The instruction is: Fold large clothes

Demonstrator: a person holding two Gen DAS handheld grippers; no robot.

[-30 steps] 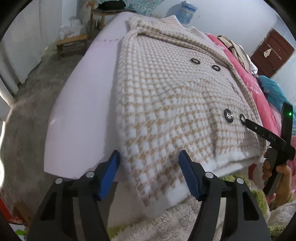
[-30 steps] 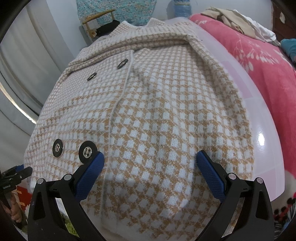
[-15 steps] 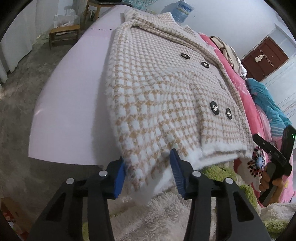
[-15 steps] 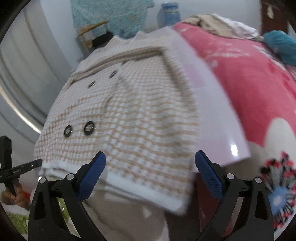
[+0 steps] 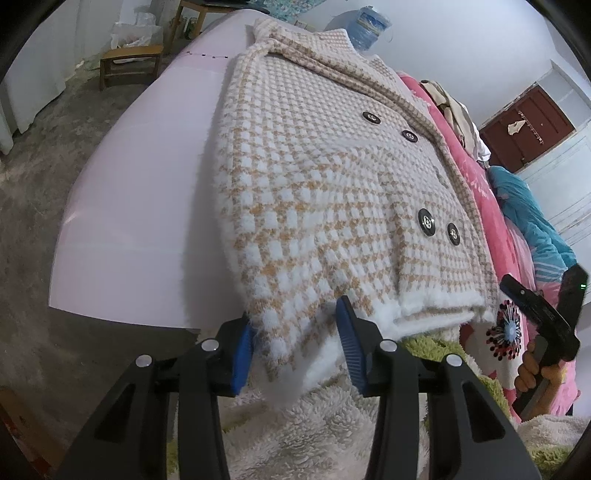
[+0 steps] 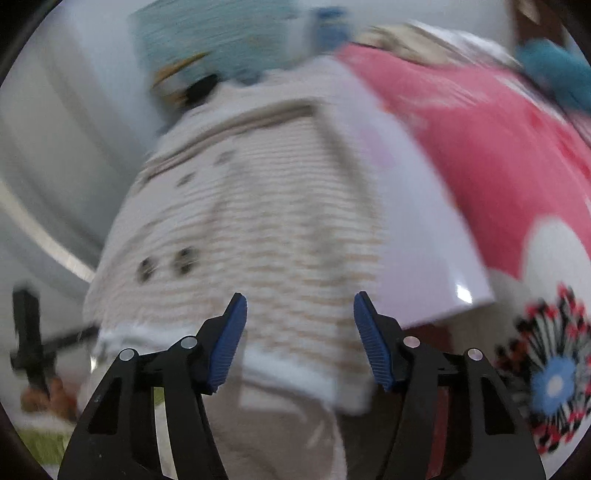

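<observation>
Coat, one, tan-and-white check, lies flat on a pale pink board, its white hem hanging off the near edge. Left gripper holds its two blue pads on either side of the hem's drooping corner; the left pad touches the fluff, the right one stands just clear, so whether they pinch cannot be told. Right gripper is closing, its blurred view showing the hem between the pads but no contact. Four dark buttons show in two pairs. Below the hem lies a fluffy green-and-white rug. To the right, a pink floral blanket runs alongside, carrying a teal cloth and a heap of pale garments. Farther back stand one wooden stool, one blue water jug and a dark red door.
</observation>
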